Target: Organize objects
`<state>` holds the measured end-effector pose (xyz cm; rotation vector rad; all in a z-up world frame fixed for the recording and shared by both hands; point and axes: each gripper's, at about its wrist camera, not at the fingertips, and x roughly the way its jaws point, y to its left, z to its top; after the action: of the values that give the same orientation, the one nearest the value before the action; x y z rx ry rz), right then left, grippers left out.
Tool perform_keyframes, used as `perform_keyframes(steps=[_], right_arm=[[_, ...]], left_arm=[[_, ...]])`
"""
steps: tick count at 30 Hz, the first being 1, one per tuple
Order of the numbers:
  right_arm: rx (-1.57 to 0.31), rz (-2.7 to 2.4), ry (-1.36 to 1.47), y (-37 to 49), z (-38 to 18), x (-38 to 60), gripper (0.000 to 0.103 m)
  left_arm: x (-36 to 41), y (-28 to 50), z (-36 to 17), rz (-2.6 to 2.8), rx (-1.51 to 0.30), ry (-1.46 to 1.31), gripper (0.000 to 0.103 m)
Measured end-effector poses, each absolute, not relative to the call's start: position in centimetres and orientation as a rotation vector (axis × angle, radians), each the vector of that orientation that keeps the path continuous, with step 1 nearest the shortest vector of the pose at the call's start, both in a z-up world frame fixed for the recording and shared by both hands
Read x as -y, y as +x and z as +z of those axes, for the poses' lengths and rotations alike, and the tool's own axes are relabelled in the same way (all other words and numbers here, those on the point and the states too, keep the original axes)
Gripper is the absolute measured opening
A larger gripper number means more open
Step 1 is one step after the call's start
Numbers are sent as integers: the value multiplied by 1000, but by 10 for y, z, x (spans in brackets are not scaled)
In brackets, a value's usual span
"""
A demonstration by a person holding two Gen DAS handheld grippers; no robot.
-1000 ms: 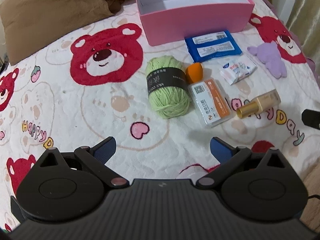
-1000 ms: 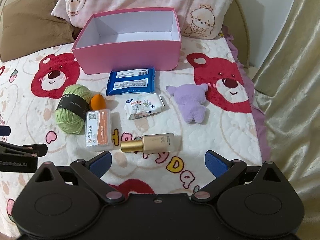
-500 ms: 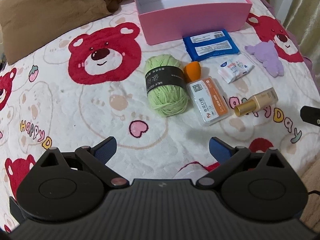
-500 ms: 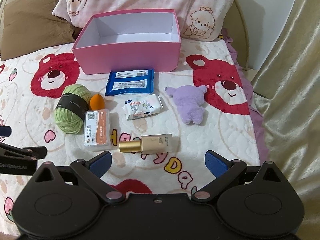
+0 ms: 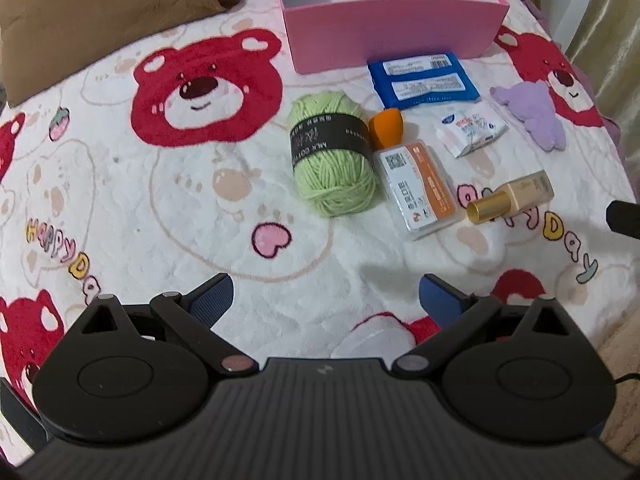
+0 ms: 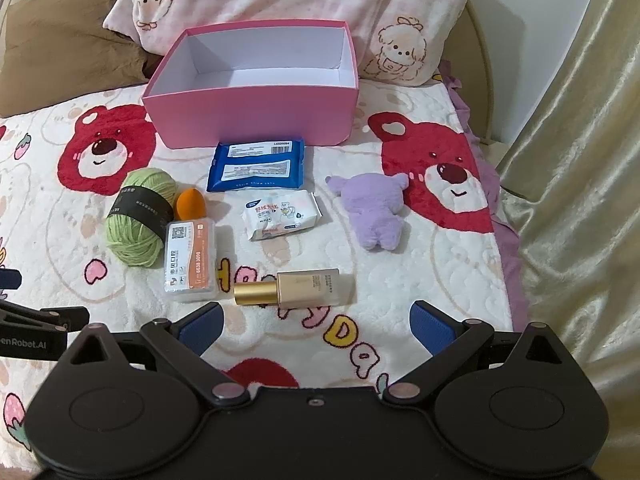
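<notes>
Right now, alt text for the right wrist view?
An open, empty pink box sits on a bear-print blanket, with seven loose items in front of it. Nearest the open, empty right gripper lies a gold-capped bottle; green yarn lies far left, a purple plush right.

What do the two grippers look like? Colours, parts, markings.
Both match: the left gripper and right gripper have matte black bodies, ribbed at the left one's base, two round black hubs, black linkage arms with silver pivot pins and blue ribbed fingertips. White partial lettering "enRobot.AI" marks the left one's side.
</notes>
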<state>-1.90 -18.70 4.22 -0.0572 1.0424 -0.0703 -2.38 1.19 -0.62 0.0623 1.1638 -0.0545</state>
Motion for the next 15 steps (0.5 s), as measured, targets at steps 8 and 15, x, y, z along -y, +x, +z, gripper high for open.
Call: perform_keyframes(steps=[8,15], right_arm=[[-1042,-78,-68,-20,43,186,101],[-1036,-78,-73,-21,46,184,101]], left_arm=[[-10,-20,17,-35,-1069,69,101],[-9,-20,17,-56,-1088,52,101]])
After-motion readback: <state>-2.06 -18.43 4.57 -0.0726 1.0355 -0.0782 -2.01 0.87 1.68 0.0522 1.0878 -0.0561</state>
